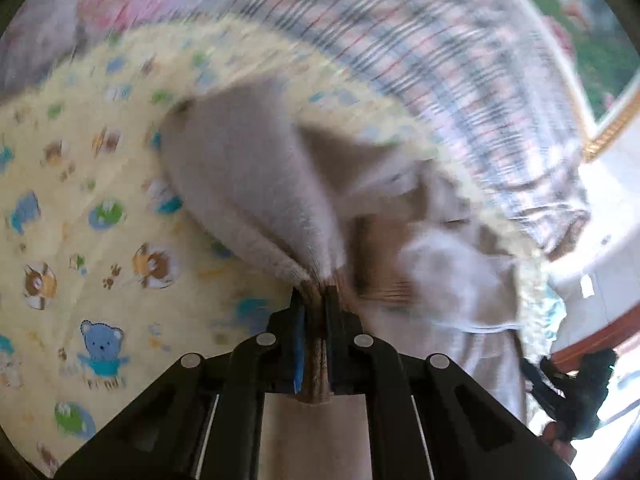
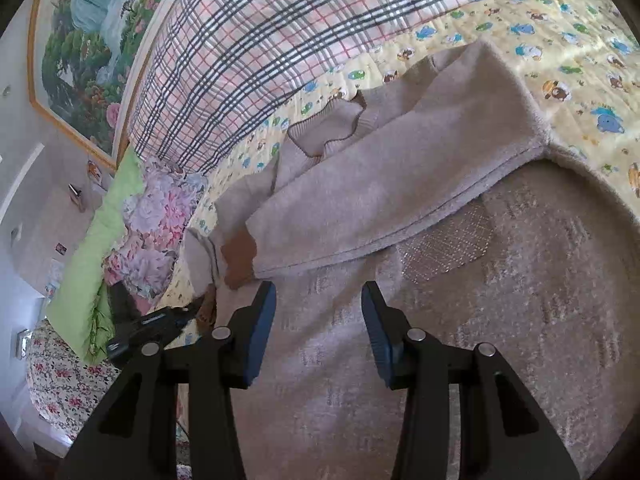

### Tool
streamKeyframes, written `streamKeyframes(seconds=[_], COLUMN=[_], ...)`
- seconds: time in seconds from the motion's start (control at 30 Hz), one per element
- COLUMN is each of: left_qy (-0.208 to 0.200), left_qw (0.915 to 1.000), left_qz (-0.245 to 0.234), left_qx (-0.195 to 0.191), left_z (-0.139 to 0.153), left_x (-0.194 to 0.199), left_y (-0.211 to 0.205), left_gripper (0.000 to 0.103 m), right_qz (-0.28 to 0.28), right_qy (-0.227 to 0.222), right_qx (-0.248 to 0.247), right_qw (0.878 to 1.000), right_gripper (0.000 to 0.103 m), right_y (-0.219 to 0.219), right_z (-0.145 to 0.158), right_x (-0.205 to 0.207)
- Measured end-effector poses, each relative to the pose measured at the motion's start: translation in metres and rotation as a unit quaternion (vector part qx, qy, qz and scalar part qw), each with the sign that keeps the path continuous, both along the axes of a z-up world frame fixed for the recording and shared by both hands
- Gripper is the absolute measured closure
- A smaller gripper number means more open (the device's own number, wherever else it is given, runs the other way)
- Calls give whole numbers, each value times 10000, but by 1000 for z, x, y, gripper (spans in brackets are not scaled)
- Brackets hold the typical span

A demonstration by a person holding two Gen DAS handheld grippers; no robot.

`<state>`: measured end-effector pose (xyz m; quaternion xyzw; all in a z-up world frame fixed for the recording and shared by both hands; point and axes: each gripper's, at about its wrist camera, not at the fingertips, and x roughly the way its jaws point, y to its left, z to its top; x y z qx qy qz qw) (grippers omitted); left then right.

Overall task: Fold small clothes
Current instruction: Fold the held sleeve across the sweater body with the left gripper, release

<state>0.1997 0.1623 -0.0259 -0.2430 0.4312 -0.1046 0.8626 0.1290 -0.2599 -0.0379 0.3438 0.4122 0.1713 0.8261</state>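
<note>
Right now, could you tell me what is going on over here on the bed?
A person with handheld tongs is folding a small beige sweater on a yellow cartoon-print quilt. The left tongs are shut on a bunched bit of the sweater, and that view is blurred. The right tongs hang open above the sweater's body, gripping nothing. One sleeve already lies folded across the front.

My blue pads (image 2: 262, 332) hover over a beige sweater (image 2: 400, 184) with brown cuffs; yellow bear-print quilt (image 2: 580, 40), pink-grey plaid blanket (image 2: 248, 40).
</note>
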Motion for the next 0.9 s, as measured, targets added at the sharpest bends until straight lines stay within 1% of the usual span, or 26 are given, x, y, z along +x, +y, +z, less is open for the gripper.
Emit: streamKeyframes(seconds=[0.1, 0.17, 0.2, 0.27, 0.3, 0.37, 0.43, 0.47, 0.57, 0.6, 0.7, 0.77, 0.8, 0.83, 0.87, 0.9], left_qy=[-600, -879, -1033, -1232, -1315, -1335, -1184, -1058, -797, -662, -439, -262, -117, 5, 112, 140], left_qw=[9975, 9942, 9911, 9843, 9794, 9740, 9690, 9667, 9624, 9614, 9575, 9539, 9515, 9494, 9476, 9445], left_qz=[-350, -621, -837, -1261, -1533, -1827, -2161, -2317, -2562, -2618, -2761, -2870, -2965, -3046, -3114, -3233], left_qx=[-90, -58, -72, -82, -13, 124, 180, 238, 411, 530, 704, 835, 814, 768, 700, 561], left_z=[54, 81, 95, 114, 121, 124, 114, 104, 75, 61, 29, 7, -4, -10, -14, -13], left_x=[-12, -16, -15, -10, -5, 4, 18, 29, 49, 59, 72, 77, 81, 81, 79, 74], left_y=[-34, -59, -80, -119, -149, -190, -233, -257, -301, -319, -348, -356, -359, -358, -357, -353], left_gripper=[98, 98, 98, 98, 98, 98, 98, 98, 97, 97, 97, 95, 93, 87, 82, 80], right_qz=[-70, -144, -195, -347, -421, -602, -767, -861, -1053, -1095, -1224, -1293, -1317, -1324, -1323, -1302], right_qy=[-85, -117, -137, -198, -232, -291, -298, -283, -223, -207, -134, -64, -34, -11, 19, 27], right_qx=[23, 53, 85, 137, 142, 154, 155, 138, 120, 88, 29, 0, -10, -2, -3, -23], right_qw=[9999, 9998, 9997, 9991, 9987, 9976, 9965, 9958, 9941, 9937, 9924, 9916, 9913, 9912, 9912, 9915], right_gripper=[57, 57, 57, 57, 57, 57, 57, 57, 57, 57, 57, 57, 57, 57, 57, 57], right_y=[-10, -18, -23, -35, -41, -57, -71, -80, -101, -106, -121, -129, -132, -134, -136, -136], right_z=[3, 4, 5, 8, 10, 12, 12, 11, 8, 6, 0, -5, -7, -9, -9, -10], right_x=[-3, -5, -6, -11, -13, -18, -21, -23, -28, -30, -33, -33, -33, -32, -32, -31])
